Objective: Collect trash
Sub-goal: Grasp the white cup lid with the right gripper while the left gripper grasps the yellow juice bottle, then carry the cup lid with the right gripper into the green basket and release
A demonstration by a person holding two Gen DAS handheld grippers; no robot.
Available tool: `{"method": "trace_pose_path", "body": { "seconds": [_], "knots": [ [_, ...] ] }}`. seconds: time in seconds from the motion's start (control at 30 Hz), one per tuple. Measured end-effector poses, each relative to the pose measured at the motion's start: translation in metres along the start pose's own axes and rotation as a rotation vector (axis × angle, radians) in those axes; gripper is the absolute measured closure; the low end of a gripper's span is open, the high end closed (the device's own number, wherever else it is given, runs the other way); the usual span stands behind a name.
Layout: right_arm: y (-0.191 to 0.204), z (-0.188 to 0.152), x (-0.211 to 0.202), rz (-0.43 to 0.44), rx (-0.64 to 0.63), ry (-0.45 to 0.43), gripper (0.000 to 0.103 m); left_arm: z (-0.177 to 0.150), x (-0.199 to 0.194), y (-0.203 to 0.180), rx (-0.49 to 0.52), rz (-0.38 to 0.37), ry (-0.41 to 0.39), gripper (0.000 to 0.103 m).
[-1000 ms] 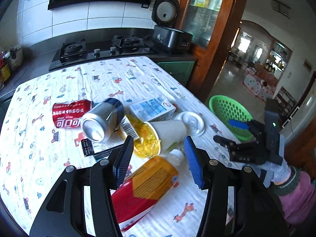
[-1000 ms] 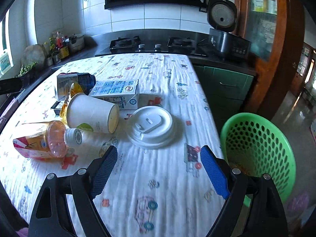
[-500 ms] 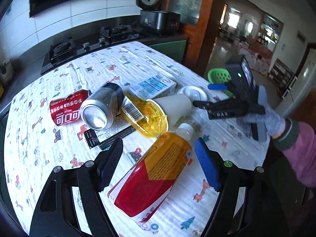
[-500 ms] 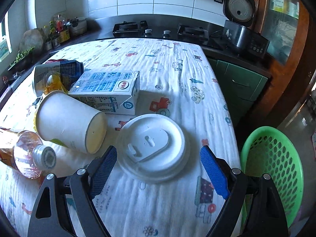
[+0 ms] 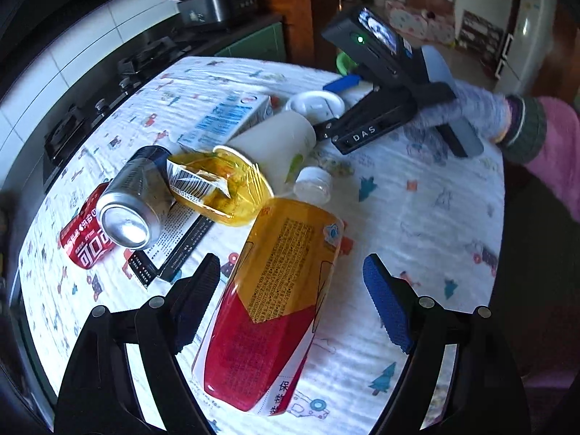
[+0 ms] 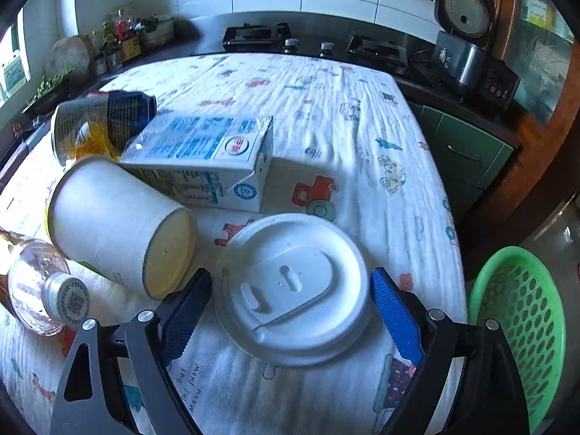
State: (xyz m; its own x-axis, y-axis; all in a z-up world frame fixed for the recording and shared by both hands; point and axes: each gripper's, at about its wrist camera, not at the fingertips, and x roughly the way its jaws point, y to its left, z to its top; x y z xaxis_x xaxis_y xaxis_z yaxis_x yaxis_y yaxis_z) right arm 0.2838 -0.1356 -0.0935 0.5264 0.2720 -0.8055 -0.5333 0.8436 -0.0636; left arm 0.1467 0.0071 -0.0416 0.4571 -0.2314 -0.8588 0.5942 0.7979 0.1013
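Observation:
My left gripper is open, its jaws on either side of a yellow and red plastic bottle lying on the table, not touching it. My right gripper is open, its jaws on either side of a white cup lid lying flat. A white paper cup lies on its side left of the lid. A milk carton, a silver can, a red can and a yellow wrapper lie nearby.
A green plastic basket stands on the floor past the table's right edge. A patterned cloth covers the table. A stove and a rice cooker stand on the counter behind. A dark leaflet lies under the cans.
My right gripper has moved forward until its open jaws flank the cup lid. My left gripper has moved forward and tilted, so the bottle now lies between its jaws.

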Motion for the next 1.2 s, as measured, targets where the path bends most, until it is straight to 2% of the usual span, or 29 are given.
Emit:
{"method": "trace_pose_path", "body": {
  "seconds": [0.1,0.5,0.6,0.73,0.97,1.2],
  "knots": [
    [0.000,-0.002,0.000,0.001,0.001,-0.008,0.018,0.000,0.009,-0.001,0.035,0.002,0.036,0.023],
    [0.000,-0.009,-0.011,0.002,0.017,-0.034,0.019,-0.004,0.034,0.003,0.060,0.003,0.108,0.023],
    [-0.002,-0.014,-0.018,-0.002,0.024,-0.038,0.019,-0.005,0.038,0.000,0.078,0.024,0.110,0.023],
    [-0.010,-0.019,-0.032,-0.013,0.047,-0.049,0.019,-0.004,0.038,0.003,0.050,0.030,0.101,0.026],
    [-0.032,-0.031,-0.061,-0.077,0.093,-0.081,0.019,-0.004,0.035,-0.009,0.043,0.093,0.089,0.029],
    [-0.087,-0.052,-0.087,-0.196,0.200,-0.076,0.019,-0.006,0.012,-0.025,0.000,0.065,0.036,0.030]
  ]
}}
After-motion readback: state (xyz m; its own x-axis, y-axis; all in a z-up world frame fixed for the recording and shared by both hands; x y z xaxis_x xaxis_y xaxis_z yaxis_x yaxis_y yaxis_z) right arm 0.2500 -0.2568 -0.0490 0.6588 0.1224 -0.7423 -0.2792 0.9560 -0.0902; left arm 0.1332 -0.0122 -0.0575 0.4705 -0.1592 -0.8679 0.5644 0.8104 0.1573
